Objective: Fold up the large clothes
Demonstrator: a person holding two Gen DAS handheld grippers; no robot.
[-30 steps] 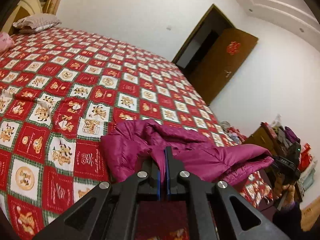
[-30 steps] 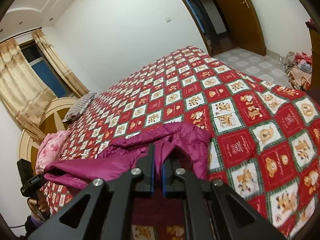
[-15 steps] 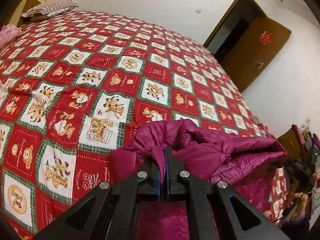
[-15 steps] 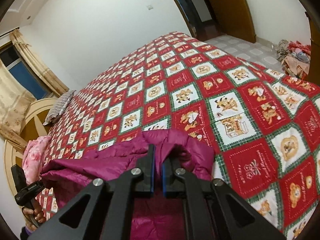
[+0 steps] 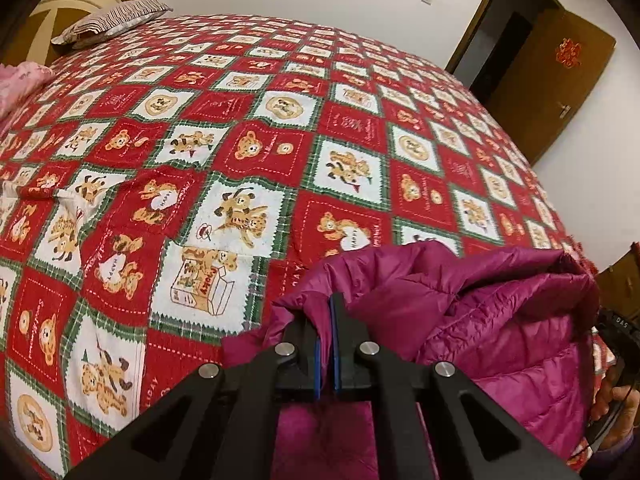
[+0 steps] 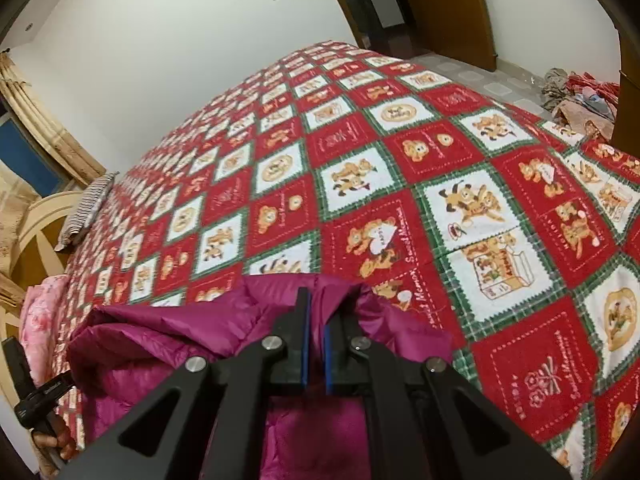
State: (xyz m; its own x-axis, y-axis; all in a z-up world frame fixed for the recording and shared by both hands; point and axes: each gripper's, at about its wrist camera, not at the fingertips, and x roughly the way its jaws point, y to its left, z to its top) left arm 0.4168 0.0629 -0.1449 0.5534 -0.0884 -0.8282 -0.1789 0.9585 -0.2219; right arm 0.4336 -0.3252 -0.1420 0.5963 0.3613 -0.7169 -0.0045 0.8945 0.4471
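Magenta quilted jacket [image 5: 500,320] lies on a red, white and green bear-patterned bedspread [image 5: 280,140].

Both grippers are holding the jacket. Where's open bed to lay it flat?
Ahead of the jacket the quilt lies bare up to the striped pillow and pink bedding. Crowded only at the near edge, where left gripper and right gripper pinch it.

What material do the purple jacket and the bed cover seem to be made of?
The purple jacket looks like thin, smooth synthetic shell, probably nylon or polyester, over padding: it has a slight sheen and stitched puffy rows. The bed cover looks like matte, soft, towel-like printed fabric, possibly cotton; the fibre cannot be told.
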